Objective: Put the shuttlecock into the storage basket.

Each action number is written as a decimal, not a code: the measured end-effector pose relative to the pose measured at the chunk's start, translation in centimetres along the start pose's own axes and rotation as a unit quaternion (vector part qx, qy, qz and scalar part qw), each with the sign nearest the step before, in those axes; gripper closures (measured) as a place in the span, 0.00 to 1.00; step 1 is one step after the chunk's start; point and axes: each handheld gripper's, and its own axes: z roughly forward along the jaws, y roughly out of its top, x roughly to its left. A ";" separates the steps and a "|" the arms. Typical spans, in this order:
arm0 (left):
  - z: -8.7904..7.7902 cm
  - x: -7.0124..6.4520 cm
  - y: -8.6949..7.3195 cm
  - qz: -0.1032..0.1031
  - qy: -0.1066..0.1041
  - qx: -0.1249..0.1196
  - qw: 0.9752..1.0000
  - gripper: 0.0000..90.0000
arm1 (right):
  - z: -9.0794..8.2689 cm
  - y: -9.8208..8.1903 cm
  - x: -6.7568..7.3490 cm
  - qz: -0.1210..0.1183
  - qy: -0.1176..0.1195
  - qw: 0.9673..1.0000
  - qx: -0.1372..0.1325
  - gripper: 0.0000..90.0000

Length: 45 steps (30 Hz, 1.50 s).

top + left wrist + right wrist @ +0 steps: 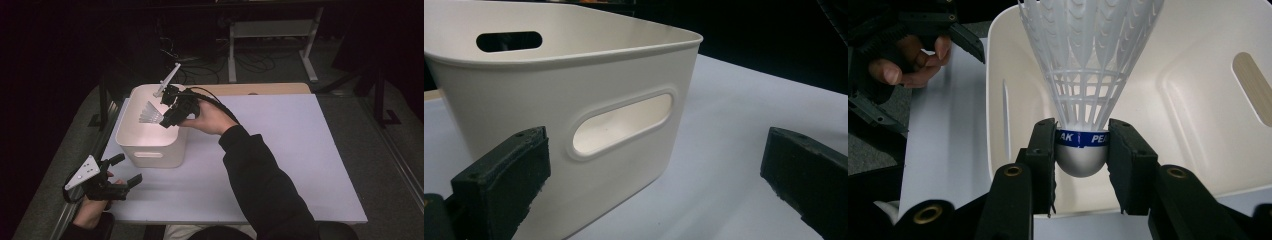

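Shuttlecock held over the bin

The right gripper point(1082, 150) clamps the shuttlecock point(1083, 75) by its cap, white bin point(1198, 130) beneath; the left gripper point(654, 170) stands wide, bin just ahead.

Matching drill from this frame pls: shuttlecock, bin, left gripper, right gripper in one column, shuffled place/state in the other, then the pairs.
Things:
1. shuttlecock
2. white bin
3. left gripper
4. right gripper

States:
A. jaws apart, nothing between them, at the near left of the table beside the bin
B. clamped by its rounded base, skirt pointing away from the jaws
C. shut on the base with the blue band, held over the bin
D. stands on the table, handle slot in its side wall, nothing seen on its floor

Pairs: 1-B, 2-D, 3-A, 4-C
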 end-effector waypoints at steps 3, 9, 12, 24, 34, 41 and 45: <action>0.0 0.0 0.0 0.001 0.000 0.001 1.000 0.00 | 0.3 0.0 0.0 0.000 0.002 1.000 0.001 0.71; 0.0 0.0 0.0 0.001 0.000 0.001 1.000 0.00 | 0.8 0.0 0.0 0.002 0.006 1.000 0.005 0.71; 0.0 0.0 0.0 0.001 0.000 0.001 1.000 0.00 | 1.0 0.0 0.0 0.002 0.008 1.000 0.006 0.71; 0.0 0.0 0.0 0.001 -0.001 0.001 1.000 0.00 | 2.5 -0.4 -0.4 0.010 0.018 1.000 0.010 0.71; 0.0 0.0 0.0 0.001 -0.001 0.002 1.000 0.00 | 3.7 -0.9 -0.3 0.013 0.027 0.999 0.019 0.71; 0.0 0.0 0.0 0.001 0.000 0.003 1.000 0.00 | 4.2 -1.3 -0.3 0.015 0.032 0.999 0.027 0.71; 0.0 0.0 0.0 0.001 0.000 0.003 1.000 0.00 | 4.4 -1.4 -0.3 0.016 0.034 0.999 0.029 0.71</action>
